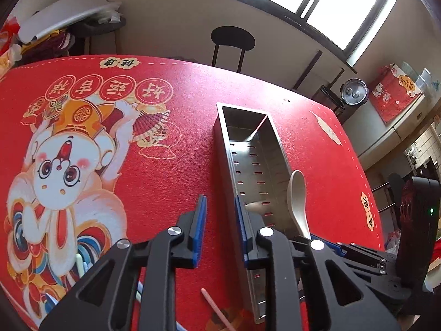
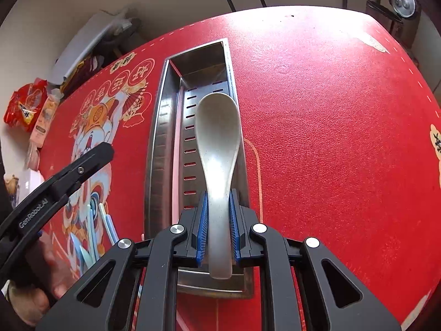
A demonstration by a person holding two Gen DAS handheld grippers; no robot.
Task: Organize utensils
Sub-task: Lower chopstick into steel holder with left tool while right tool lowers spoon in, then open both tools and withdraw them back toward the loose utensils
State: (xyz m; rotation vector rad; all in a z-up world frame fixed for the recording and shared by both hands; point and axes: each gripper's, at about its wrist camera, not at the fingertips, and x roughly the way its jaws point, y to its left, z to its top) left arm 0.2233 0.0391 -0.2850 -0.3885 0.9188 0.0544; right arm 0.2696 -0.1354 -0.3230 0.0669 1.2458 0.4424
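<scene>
Nearest, right gripper (image 2: pixel 218 226) clamped on handle of cream soup spoon (image 2: pixel 217 143), bowl fwd, hovering over long perforated steel utensil tray (image 2: pixel 158 149); not yet set down. Left gripper (image 1: pixel 220 220) parted, nothing btwn pads, just left of tray. Pastel chopsticks (image 2: pixel 106 226) and pink stick (image 1: pixel 217 307) loose on red mat (image 2: pixel 330 138). Tray looks mostly empty; most sorting left.

The left gripper (image 1: pixel 220 215) hung with jaws apart and nothing between them over the red mat (image 1: pixel 165 182), beside the steel tray (image 1: pixel 249 165); a white spoon (image 1: pixel 297 201) stood over the tray.
</scene>
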